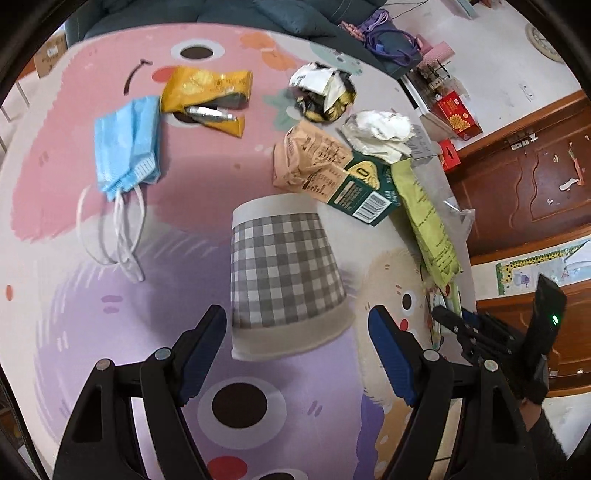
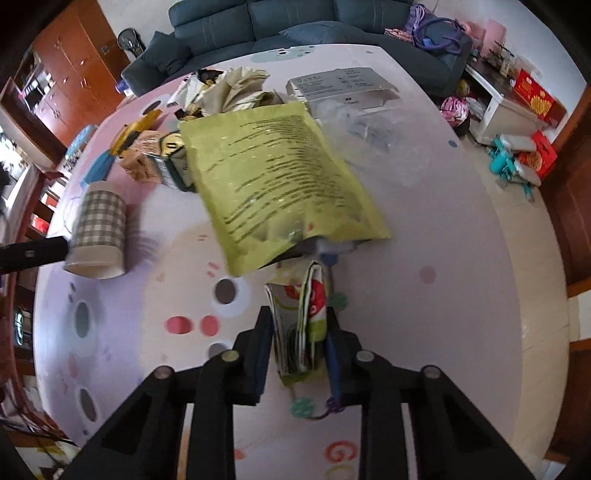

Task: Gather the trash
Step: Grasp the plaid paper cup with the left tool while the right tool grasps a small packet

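An upturned grey checked paper cup stands on the pastel mat, just ahead of my open left gripper, whose fingers flank its rim without touching. It also shows in the right wrist view. My right gripper is shut on a folded colourful wrapper, held above the mat. Other trash: a blue face mask, a yellow snack bag, a crumpled wrapper, white crumpled paper, a beige and green carton, and a yellow-green pouch.
The mat covers a round table whose edge curves on the right. A grey flat box and clear plastic lie at the far side. A blue sofa stands beyond; wooden cabinets stand to the right.
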Motion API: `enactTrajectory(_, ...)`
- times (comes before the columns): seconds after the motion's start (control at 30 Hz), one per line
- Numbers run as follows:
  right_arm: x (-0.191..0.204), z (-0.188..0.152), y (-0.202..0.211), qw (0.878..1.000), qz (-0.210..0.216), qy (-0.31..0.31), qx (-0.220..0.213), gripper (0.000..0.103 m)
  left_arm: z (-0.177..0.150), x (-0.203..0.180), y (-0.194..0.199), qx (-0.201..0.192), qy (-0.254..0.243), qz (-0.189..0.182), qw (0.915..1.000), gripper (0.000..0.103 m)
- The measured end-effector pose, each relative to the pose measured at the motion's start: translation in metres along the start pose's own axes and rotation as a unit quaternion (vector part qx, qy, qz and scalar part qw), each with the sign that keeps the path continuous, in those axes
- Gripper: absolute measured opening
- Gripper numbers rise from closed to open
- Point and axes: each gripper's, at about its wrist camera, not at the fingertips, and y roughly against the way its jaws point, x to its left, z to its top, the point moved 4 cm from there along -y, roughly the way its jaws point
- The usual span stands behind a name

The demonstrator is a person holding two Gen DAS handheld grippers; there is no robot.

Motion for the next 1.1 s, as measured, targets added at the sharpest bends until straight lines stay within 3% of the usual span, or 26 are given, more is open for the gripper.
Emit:
enactTrajectory(0.27,0.027,-0.009,0.009,0.998,0.047,-0.032,-0.007,0.023,0.005,0.008,-0.020,0.024,0.017,-0.028,0.9992,0.077)
enactTrajectory(0.3,0.030,-0.010,0.008,0.998,0.050,-0.034,-0.006,0.023,0.005,0.008,-0.021,0.025,0.019,-0.033,0.9990,0.073)
enactTrajectory(0.33,0.033,-0.010,0.008,0.998,0.053,-0.035,-0.007,0.023,0.005,0.007,-0.022,0.025,0.021,-0.036,0.9988,0.063)
enactTrajectory(0.4,0.036,-0.011,0.007,0.997,0.061,-0.040,-0.005,0.023,0.005,0.005,-0.024,0.024,0.020,-0.034,0.9989,0.062)
enactTrajectory(0.63,0.045,-0.012,0.007,0.996,0.080,-0.047,-0.005,0.023,-0.003,-0.015,-0.015,-0.001,-0.020,0.004,0.9998,0.033)
enactTrajectory(0.77,0.051,-0.014,0.013,0.995,0.091,-0.044,-0.009,0.023,-0.005,-0.026,-0.012,-0.016,-0.046,0.029,0.9984,0.028)
enactTrajectory(1.03,0.046,-0.034,0.037,0.993,0.110,-0.043,-0.025,0.023,-0.002,-0.025,-0.010,-0.041,-0.081,0.038,0.9951,0.026)
enactTrajectory(1.1,0.043,-0.042,0.044,0.992,0.116,-0.044,-0.028,0.023,-0.018,-0.036,-0.003,-0.047,-0.095,0.047,0.9933,0.026)
